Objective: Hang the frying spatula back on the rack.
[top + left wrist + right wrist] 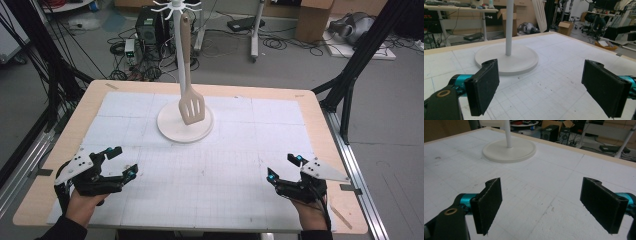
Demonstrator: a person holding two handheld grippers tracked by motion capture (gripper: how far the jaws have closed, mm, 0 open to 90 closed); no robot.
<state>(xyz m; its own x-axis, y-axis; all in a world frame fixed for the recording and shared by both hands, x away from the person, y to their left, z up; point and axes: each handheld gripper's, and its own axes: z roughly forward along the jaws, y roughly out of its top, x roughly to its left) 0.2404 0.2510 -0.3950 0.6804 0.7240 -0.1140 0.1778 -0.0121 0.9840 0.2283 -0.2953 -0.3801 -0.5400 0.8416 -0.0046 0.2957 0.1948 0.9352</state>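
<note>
A beige slotted spatula (190,102) hangs from the hooks of a white stand (176,11) whose round base (172,131) rests on the table's far middle. My left gripper (121,161) sits near the front left, jaws wide apart and empty. At the front right, my right gripper (284,167) is also open with nothing in it. In the left gripper view the stand's pole (509,27) and base (524,60) lie ahead between the pads (484,86). In the right gripper view the base (509,151) lies ahead to the left, past the gripper (549,206).
A white gridded mat (210,165) covers the wooden table (80,107). Black frame legs (360,55) stand at both sides. Cables, a computer tower (147,25) and cardboard boxes (312,17) lie on the floor beyond the far edge.
</note>
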